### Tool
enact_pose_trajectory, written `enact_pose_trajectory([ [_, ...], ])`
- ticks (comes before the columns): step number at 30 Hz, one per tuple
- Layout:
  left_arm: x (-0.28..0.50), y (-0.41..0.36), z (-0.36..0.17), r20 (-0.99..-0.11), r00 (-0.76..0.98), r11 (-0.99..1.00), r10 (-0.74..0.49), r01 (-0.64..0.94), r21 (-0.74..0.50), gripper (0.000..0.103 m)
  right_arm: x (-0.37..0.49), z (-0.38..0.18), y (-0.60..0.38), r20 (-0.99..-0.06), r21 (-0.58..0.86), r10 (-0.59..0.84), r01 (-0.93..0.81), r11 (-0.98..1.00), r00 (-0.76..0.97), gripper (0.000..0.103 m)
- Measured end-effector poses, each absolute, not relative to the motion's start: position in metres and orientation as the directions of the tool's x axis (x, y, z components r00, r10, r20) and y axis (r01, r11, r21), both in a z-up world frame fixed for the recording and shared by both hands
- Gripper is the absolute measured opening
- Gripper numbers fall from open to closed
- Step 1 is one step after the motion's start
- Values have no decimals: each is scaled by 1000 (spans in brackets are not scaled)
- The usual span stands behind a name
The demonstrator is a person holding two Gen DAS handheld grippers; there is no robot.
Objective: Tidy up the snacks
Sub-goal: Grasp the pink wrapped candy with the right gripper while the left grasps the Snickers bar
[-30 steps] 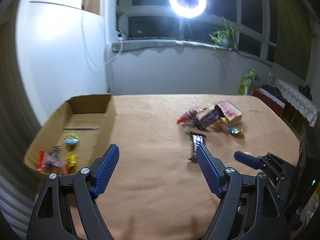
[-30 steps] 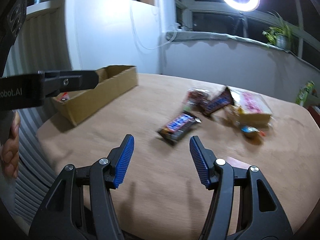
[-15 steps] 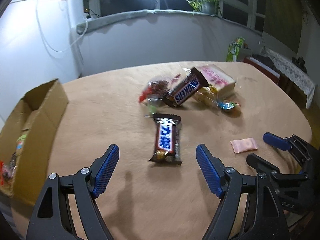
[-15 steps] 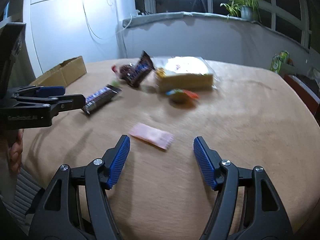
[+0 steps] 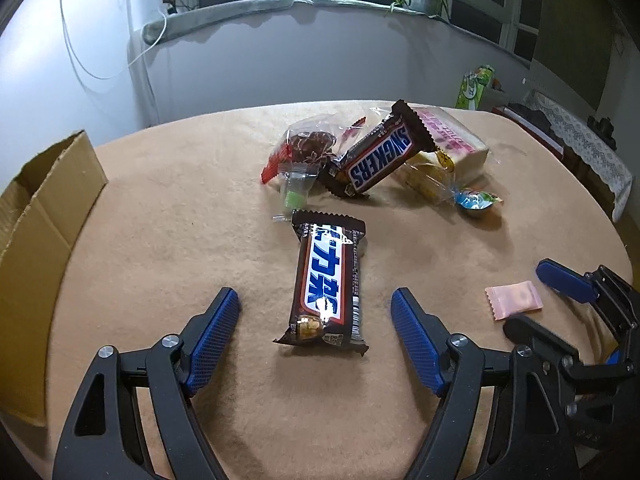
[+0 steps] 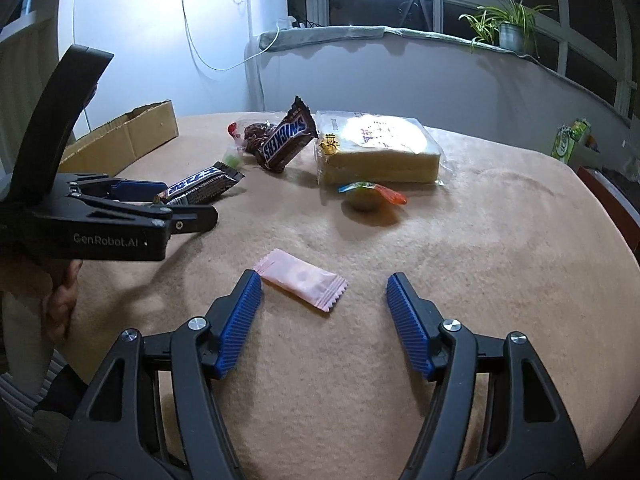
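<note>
Right now your left gripper stands half-wide, its jaws just closing in, with the dark-brown Snickers bar with the blue-and-white label lying lengthwise between the blue pads but untouched by either. Your right gripper is likewise part-open and also narrowing; the small pink sealed sachet lies between its pads, its near end just beside the left pad, not yet pinched.

Outward from the left gripper, at twelve to one o'clock, the loose pile waits: a second brown Snickers bar propped on a clear-wrapped yellow sponge cake, a clear bag of dark brown sweets, a small green wrapped candy and a round foil-lidded jelly cup. The open brown cardboard box sits at nine o'clock, on the table's left edge.

By my reading the sorting is only partly done: at least seven snacks remain on the tan cloth-covered table, and the box's inside is out of sight.

For room, the cloth between the bar and the box is bare, so a sweep to nine o'clock looks clear. Mind the two grippers sitting near each other, and the rounded table edge close behind the sachet at three o'clock.
</note>
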State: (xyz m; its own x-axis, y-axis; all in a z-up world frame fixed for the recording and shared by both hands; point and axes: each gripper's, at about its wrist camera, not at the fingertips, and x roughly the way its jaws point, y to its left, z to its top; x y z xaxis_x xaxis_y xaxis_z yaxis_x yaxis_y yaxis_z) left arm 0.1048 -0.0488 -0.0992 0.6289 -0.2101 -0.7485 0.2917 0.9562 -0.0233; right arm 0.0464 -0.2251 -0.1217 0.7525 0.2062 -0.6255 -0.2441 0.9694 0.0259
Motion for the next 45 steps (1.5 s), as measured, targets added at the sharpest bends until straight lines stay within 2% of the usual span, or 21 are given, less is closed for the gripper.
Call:
enact_pose_trajectory([
  [1,105,-48,-99,-743,634,957,-213,290,-27,69,47,-122,-224,-625,18,200,-243,970,755,59],
  [5,105,-48,-99,-733,645,954,-214,300,-14,42,49,-121,-222,-621,6,202,-253,968,757,37],
  [6,104,-48,-99,-729,649,952,-216,305,-10,39,49,-121,-221,-620,-2,201,-258,966,758,35],
  [8,104,-50,-99,-723,656,951,-214,309,-1,35,48,-122,-220,-617,-8,201,-262,965,761,24],
  [10,103,-51,-99,-719,662,949,-213,315,8,32,49,-122,-220,-615,-8,201,-262,965,762,21],
  [33,94,-55,-100,-689,695,953,-205,303,23,27,44,-127,-224,-573,23,213,-244,970,792,21],
  [40,84,-46,-90,-658,717,957,-228,290,-15,27,45,-119,-239,-577,147,258,-213,966,775,21],
  [45,64,-40,-77,-632,731,954,-259,295,-50,26,28,-97,-242,-549,131,230,-188,973,804,19],
])
